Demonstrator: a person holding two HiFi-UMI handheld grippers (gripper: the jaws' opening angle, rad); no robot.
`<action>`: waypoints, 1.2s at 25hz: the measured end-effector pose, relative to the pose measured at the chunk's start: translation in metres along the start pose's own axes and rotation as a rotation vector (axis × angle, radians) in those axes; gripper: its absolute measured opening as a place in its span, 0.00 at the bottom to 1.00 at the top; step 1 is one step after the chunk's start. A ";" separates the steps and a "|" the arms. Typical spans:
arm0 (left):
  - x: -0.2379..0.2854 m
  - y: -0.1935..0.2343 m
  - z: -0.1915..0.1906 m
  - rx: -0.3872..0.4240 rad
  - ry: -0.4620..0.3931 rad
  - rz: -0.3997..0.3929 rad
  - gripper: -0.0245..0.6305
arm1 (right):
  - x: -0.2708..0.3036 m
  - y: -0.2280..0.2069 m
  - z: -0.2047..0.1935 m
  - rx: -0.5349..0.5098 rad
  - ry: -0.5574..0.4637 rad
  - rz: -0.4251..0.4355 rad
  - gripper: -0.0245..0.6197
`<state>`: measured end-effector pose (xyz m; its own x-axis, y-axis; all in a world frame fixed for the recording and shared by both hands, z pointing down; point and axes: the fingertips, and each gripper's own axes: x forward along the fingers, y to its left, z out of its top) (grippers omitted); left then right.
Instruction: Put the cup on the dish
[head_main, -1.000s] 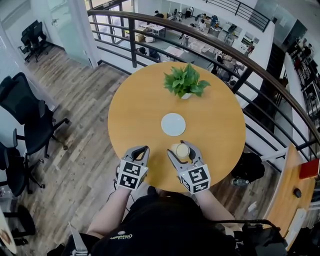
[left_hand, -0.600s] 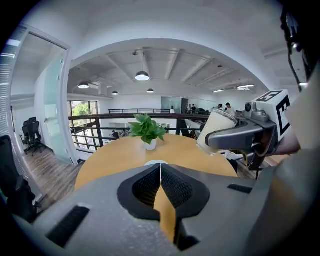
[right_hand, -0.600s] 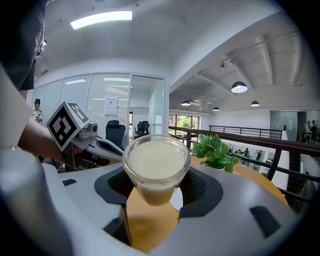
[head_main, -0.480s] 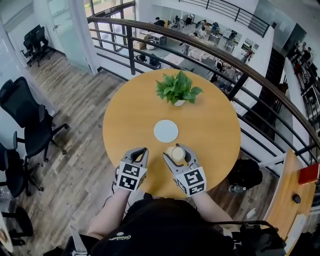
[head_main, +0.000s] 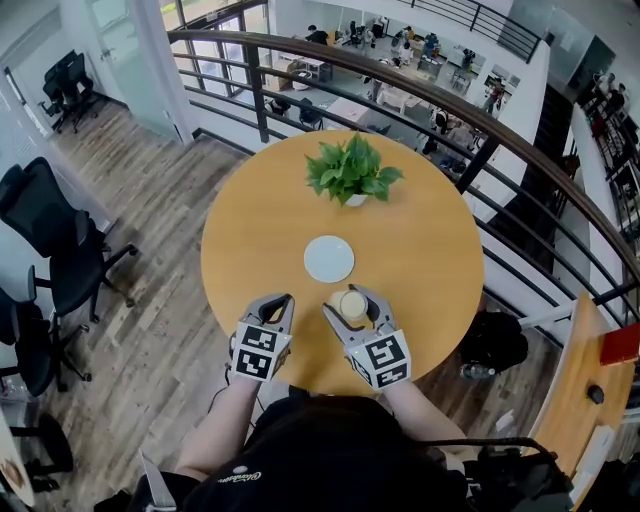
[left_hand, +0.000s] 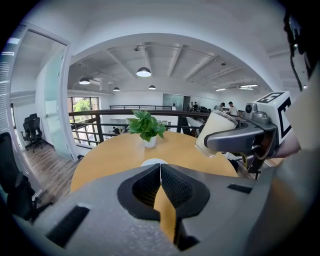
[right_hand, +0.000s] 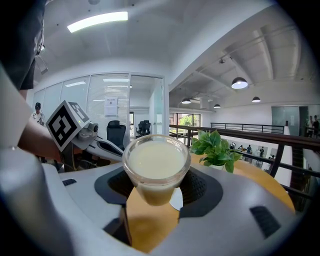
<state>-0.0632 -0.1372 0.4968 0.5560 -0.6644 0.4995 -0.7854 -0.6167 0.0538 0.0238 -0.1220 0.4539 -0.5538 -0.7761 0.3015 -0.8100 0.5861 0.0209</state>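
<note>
right tool (head_main: 351, 303) grips the cup (head_main: 353, 308), which hides most of the dish (right_hand: 175, 199) in right gripper view; left tool (head_main: 281, 300) closed on nothing, above bench (head_main: 250, 240).

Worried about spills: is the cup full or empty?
Full: pale contents reach nearly to the rim of the cup, gripped by the right gripper.

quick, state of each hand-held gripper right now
left hand-held gripper: closed, empty
right hand-held gripper: closed on cup

Clear, cream-filled cup (head_main: 353, 307) in right gripper (head_main: 349, 302), near white dish (head_main: 329, 259).
</note>
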 end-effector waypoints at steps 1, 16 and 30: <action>0.001 0.001 0.000 -0.004 0.003 0.001 0.05 | 0.001 -0.001 -0.001 0.003 0.003 0.002 0.43; 0.029 -0.001 -0.022 -0.044 0.079 -0.024 0.05 | 0.017 -0.019 -0.035 0.054 0.085 0.005 0.43; 0.077 0.000 -0.078 -0.093 0.193 -0.064 0.05 | 0.050 -0.032 -0.117 0.106 0.216 0.011 0.43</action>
<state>-0.0412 -0.1553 0.6023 0.5500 -0.5268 0.6481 -0.7771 -0.6072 0.1659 0.0449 -0.1525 0.5794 -0.5180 -0.6954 0.4981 -0.8261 0.5577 -0.0807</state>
